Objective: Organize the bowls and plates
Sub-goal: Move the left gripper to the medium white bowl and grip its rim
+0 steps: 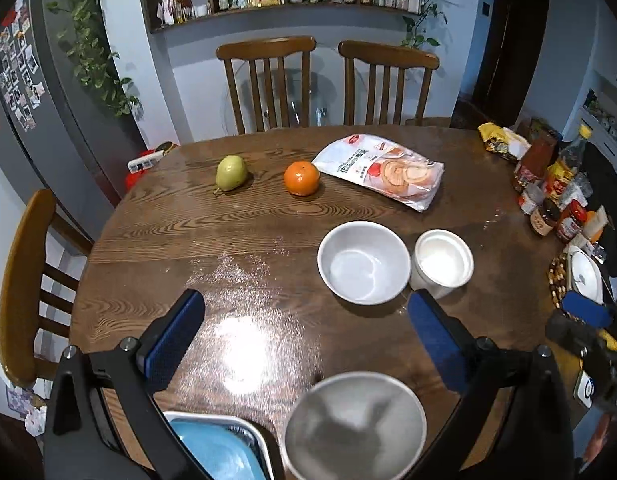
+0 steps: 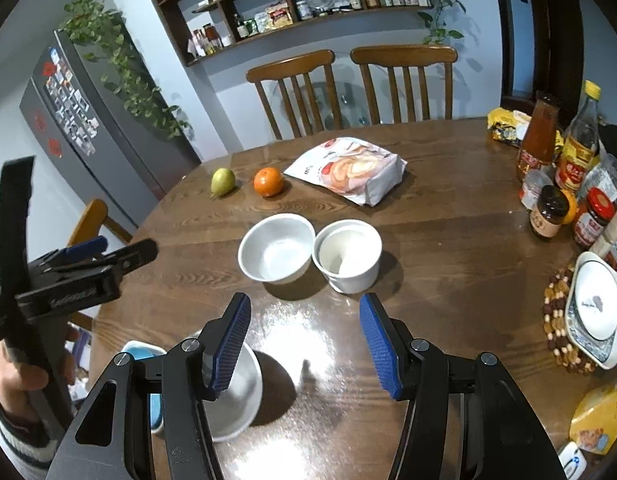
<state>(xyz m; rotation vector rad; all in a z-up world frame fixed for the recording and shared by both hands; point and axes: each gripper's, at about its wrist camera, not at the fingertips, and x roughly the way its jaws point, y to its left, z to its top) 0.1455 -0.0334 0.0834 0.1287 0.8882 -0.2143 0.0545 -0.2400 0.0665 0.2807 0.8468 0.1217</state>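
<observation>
The round wooden tabletop [image 2: 448,240] is glossy, dusted with white specks, and stands in a kitchen-dining room with chairs [image 2: 296,92] behind. Two white bowls [image 2: 276,254] [image 2: 347,254] sit touching at centre, a third [image 1: 354,426] at the near edge; they are likely rigid, smooth and breakable, so grip the rim wall. Both the left hand-held gripper [image 1: 304,334] and right hand-held gripper [image 2: 304,344] are spread wide, holding nothing.

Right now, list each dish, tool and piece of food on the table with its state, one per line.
left tool: open, holding nothing
right tool: open, holding nothing
wide white bowl: upright, empty
small white bowl: upright, empty, beside the wide one
near bowl: upright, empty
blue tray: at the table's near edge
plates: stacked on a beaded mat
pear: loose
orange: loose
bread bag: lying flat
</observation>
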